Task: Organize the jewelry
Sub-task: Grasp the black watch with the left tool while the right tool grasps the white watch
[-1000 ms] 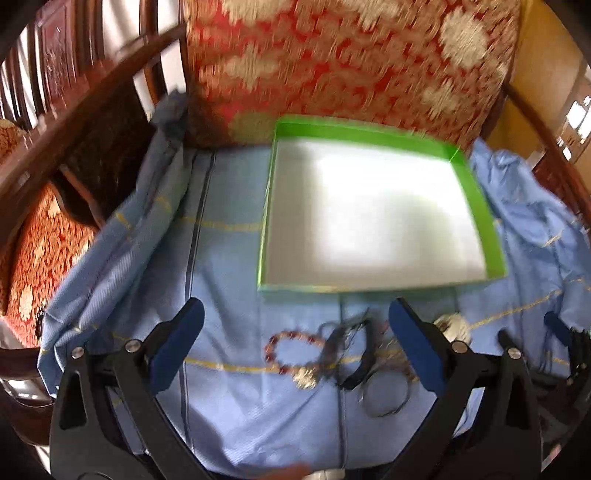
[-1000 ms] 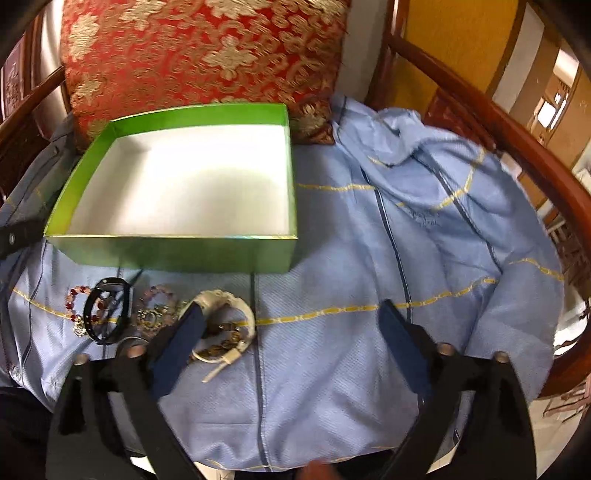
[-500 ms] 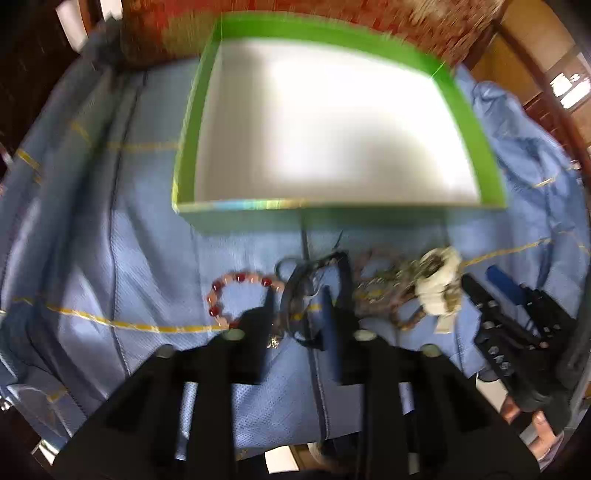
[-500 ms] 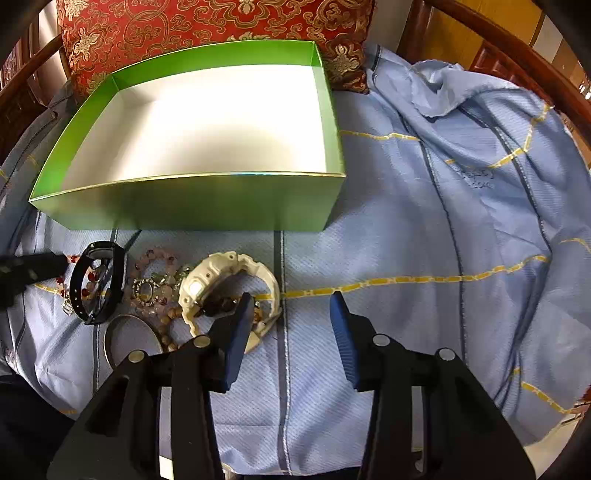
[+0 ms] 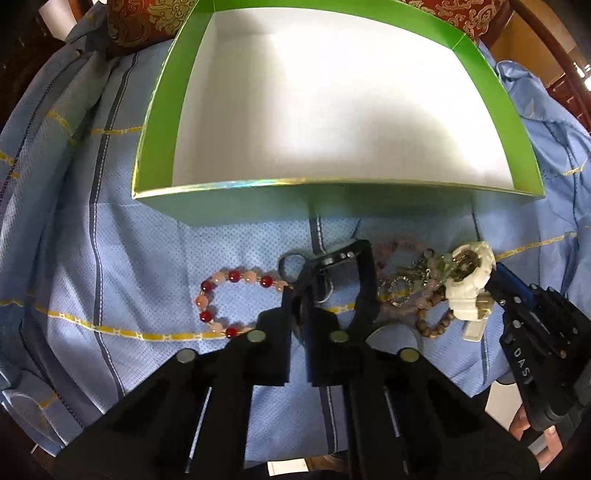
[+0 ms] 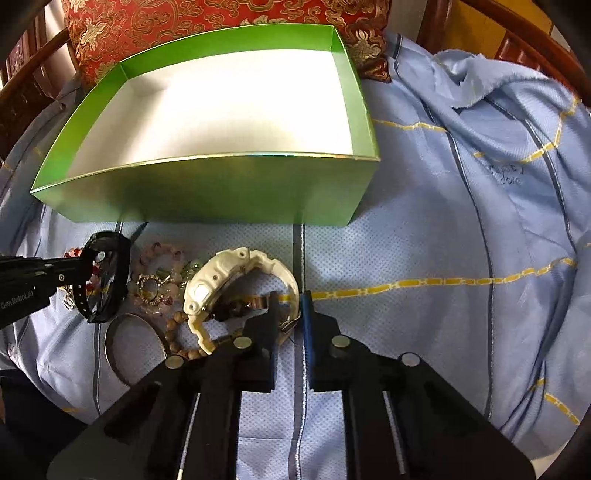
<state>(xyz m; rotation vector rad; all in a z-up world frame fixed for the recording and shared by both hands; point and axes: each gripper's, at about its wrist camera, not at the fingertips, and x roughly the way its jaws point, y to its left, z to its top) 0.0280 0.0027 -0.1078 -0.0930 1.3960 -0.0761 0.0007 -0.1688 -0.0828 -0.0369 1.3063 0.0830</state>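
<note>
An empty green box [image 5: 155, 110] with a white inside [image 6: 207, 192] sits on blue cloth. Jewelry lies in front of it. My left gripper [image 5: 301, 302] is shut on the black watch [image 5: 365, 280], also seen in the right wrist view [image 6: 110, 280]. My right gripper [image 6: 290, 306] is shut on the strap of the white watch [image 6: 221, 280], which also shows in the left wrist view [image 5: 469, 284]. A red bead bracelet [image 5: 221, 291], a silver bangle [image 6: 122, 343], a wooden bead bracelet [image 6: 177, 336] and a pink bead piece [image 6: 155, 288] lie between them.
A blue checked cloth [image 6: 461, 258] covers the seat of a wooden chair [image 6: 517, 33]. A red and gold cushion [image 6: 184, 18] stands behind the box. The cloth bunches up at the right [image 6: 498, 85].
Both grippers moved down and forward to the jewelry and closed from wide open. The left closed on the black watch, the right on the white watch strap.
</note>
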